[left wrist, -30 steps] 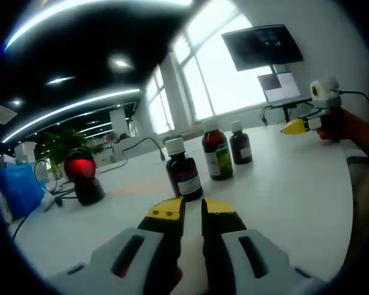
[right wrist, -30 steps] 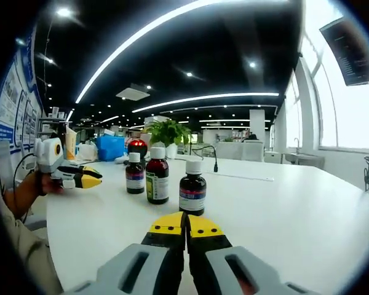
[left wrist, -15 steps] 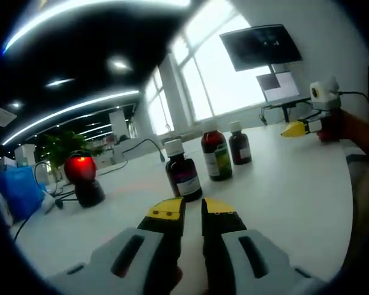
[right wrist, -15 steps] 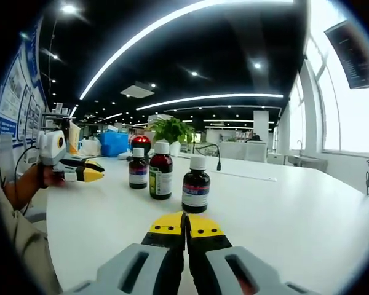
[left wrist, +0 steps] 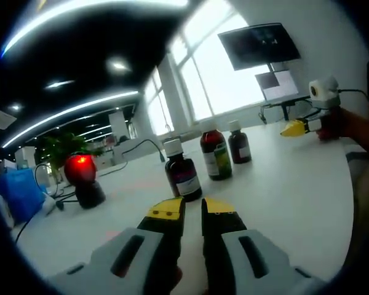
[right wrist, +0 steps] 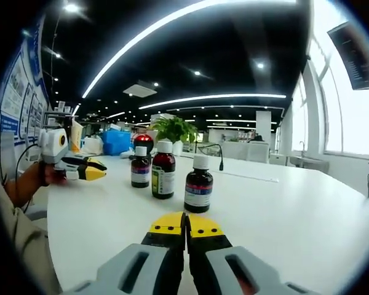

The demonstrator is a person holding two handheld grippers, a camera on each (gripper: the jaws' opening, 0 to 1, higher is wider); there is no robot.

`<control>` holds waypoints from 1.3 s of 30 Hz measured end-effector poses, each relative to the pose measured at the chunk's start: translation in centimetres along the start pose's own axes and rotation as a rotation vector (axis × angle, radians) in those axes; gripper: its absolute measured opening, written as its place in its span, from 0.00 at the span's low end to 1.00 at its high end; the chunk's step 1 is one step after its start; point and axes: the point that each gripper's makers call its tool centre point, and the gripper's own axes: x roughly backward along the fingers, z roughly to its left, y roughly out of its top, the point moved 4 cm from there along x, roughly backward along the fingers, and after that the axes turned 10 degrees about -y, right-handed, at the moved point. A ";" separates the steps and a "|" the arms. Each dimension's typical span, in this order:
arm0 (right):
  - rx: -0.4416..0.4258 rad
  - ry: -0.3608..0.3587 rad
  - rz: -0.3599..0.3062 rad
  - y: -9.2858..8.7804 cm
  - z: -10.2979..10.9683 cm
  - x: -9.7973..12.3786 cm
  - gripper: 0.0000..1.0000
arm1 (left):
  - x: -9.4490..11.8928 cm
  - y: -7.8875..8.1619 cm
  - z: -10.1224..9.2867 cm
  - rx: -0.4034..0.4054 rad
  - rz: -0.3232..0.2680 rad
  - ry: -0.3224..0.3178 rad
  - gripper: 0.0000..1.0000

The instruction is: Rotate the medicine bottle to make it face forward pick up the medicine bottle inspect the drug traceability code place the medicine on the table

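Three brown medicine bottles with white caps stand in a row on the white table (left wrist: 289, 196). In the left gripper view the nearest bottle (left wrist: 181, 173) is just beyond my left gripper (left wrist: 192, 209), whose jaws stand a narrow gap apart with nothing between them. The middle bottle (left wrist: 215, 155) and the far bottle (left wrist: 238, 144) stand behind it. My right gripper (right wrist: 186, 224) is shut and empty, low over the table, short of the nearest bottle (right wrist: 198, 187). The left gripper (right wrist: 91, 170) shows at the left of the right gripper view, and the right gripper (left wrist: 295, 127) at the far right of the left gripper view.
A black scanner with a red glowing head (left wrist: 81, 177) stands left of the bottles, with cables and a blue bag (left wrist: 12, 190) beyond it. A wall monitor (left wrist: 258, 46) hangs by the windows. A person's hand (right wrist: 24, 184) holds the left gripper. Bare table (right wrist: 295, 215) lies to the right.
The right gripper view has drifted a little, so the bottles sit slightly further right and larger in it. The bottles themselves stand as before, and neither gripper's jaws have changed.
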 end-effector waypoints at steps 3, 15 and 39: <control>0.006 -0.004 -0.001 0.0 0.0 0.0 0.00 | 0.0 0.0 0.0 -0.004 0.002 0.000 0.03; 0.006 -0.005 0.000 0.0 0.0 0.0 0.00 | -0.1 0.0 -0.1 -0.010 0.002 -0.002 0.03; 0.028 -0.007 0.001 -0.1 0.2 0.0 0.00 | 0.0 0.0 -0.2 -0.026 0.009 -0.003 0.03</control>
